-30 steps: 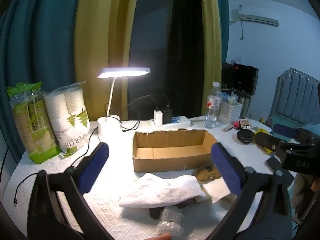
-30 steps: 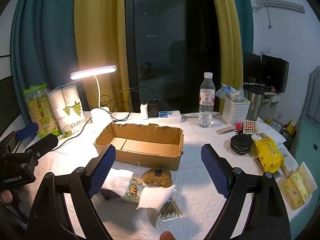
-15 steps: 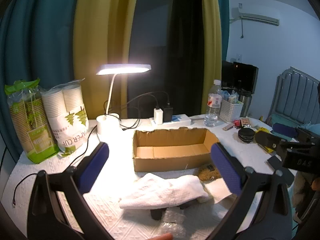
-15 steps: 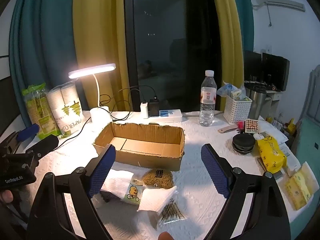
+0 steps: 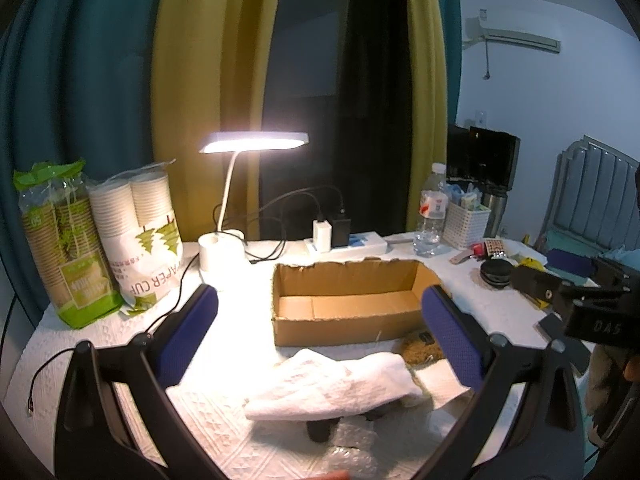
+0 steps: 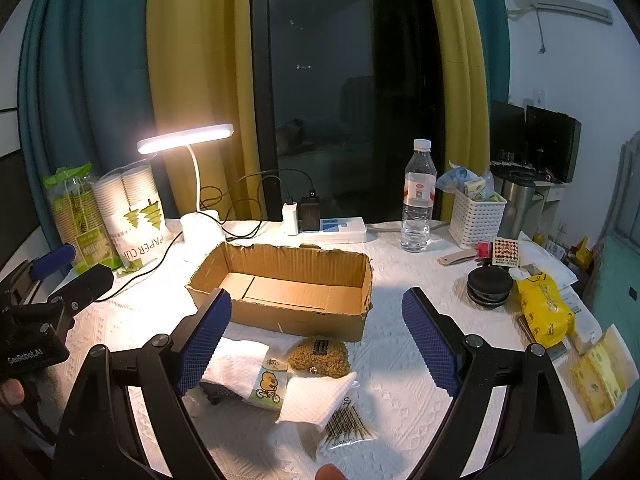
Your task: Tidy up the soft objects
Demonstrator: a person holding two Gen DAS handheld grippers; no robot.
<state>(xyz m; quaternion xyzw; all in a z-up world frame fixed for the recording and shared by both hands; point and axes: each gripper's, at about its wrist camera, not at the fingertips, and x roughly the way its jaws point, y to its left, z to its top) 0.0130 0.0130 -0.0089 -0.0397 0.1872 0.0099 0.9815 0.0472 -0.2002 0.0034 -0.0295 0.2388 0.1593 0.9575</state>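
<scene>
An open, empty cardboard box [image 5: 348, 300] [image 6: 288, 288] lies mid-table. In front of it lies a pile of soft things: a white folded towel [image 5: 332, 388] [image 6: 236, 364], a brown fuzzy pouch [image 6: 320, 354] [image 5: 420, 350], a small tissue pack with a duck picture [image 6: 269, 384], a white waffle cloth [image 6: 316, 398], a bag of cotton swabs [image 6: 346, 428] and bubble wrap [image 5: 352, 452]. My left gripper [image 5: 320, 340] is open and empty above the towel. My right gripper [image 6: 316, 344] is open and empty above the pile.
A lit desk lamp [image 5: 224, 240], packs of paper cups [image 5: 132, 236], a power strip [image 6: 328, 228], a water bottle [image 6: 418, 200], a white basket [image 6: 476, 216], a black round case [image 6: 490, 284] and yellow tissue packs [image 6: 544, 308] stand around the box.
Both grippers have shifted very slightly; the view has risen a little. Nothing on the table has moved.
</scene>
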